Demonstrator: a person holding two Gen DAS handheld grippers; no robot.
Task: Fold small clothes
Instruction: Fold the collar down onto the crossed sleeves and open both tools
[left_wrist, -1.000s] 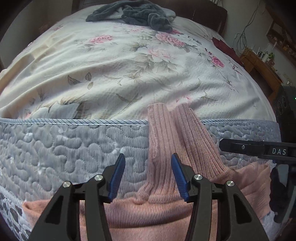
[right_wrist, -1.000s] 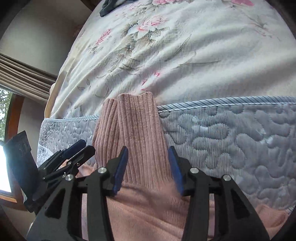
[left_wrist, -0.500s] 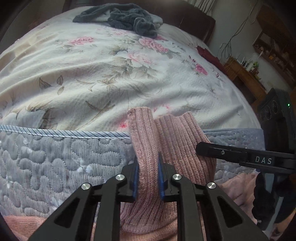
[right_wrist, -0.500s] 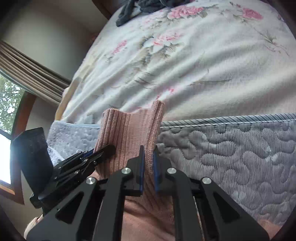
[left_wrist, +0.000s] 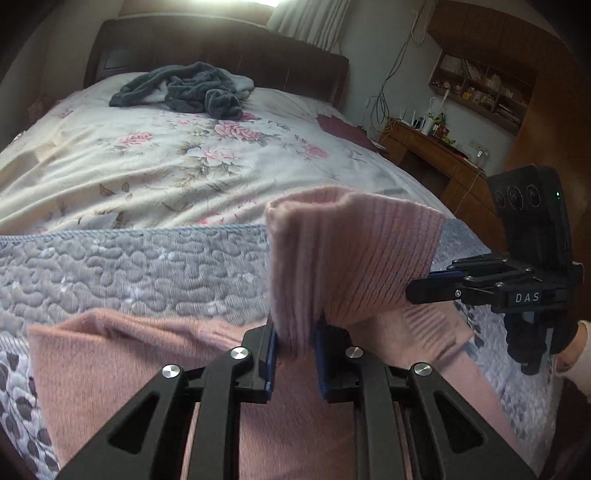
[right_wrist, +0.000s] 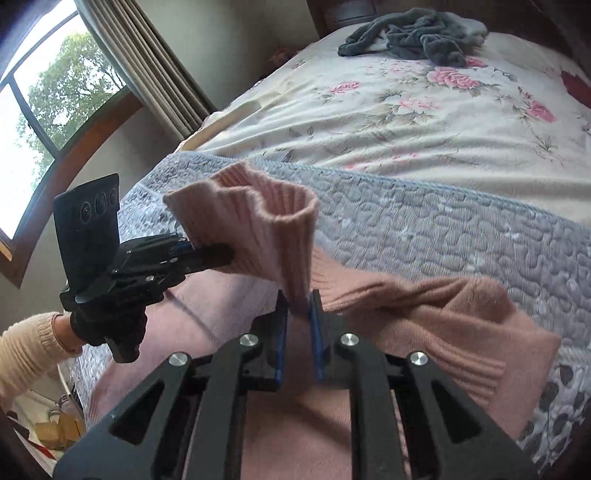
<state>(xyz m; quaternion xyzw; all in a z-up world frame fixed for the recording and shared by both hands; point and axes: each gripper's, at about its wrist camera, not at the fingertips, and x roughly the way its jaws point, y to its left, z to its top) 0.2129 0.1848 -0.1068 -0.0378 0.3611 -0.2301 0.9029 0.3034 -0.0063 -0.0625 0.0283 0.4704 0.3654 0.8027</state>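
A pink knit sweater (left_wrist: 155, 354) lies over the near edge of the bed (left_wrist: 140, 266), its body spread on the grey quilted cover and hanging toward the cameras. Its ribbed collar (left_wrist: 351, 251) is lifted off the bed and stands up between the two grippers, its open rim curling at the top.

The left gripper (left_wrist: 294, 345) has its jaws clamped on the left side of the collar, blue pads pressing the ribbed knit from both sides. The right gripper (right_wrist: 298, 314) has its jaws clamped on the other side of the collar in the same way. In the left wrist view the right gripper comes in from the right, its tips meeting the collar's right edge; in the right wrist view the left gripper comes in from the left and bites the collar's left edge.

One sleeve (right_wrist: 461, 317) lies bunched on the quilted cover to the right of the right gripper. A hand (right_wrist: 64, 332) in a cream knit cuff holds the left gripper's handle.

Farther up the bed lies a flowered sheet (left_wrist: 177, 158), and near the headboard (left_wrist: 221, 51) a crumpled grey garment (left_wrist: 192, 88).
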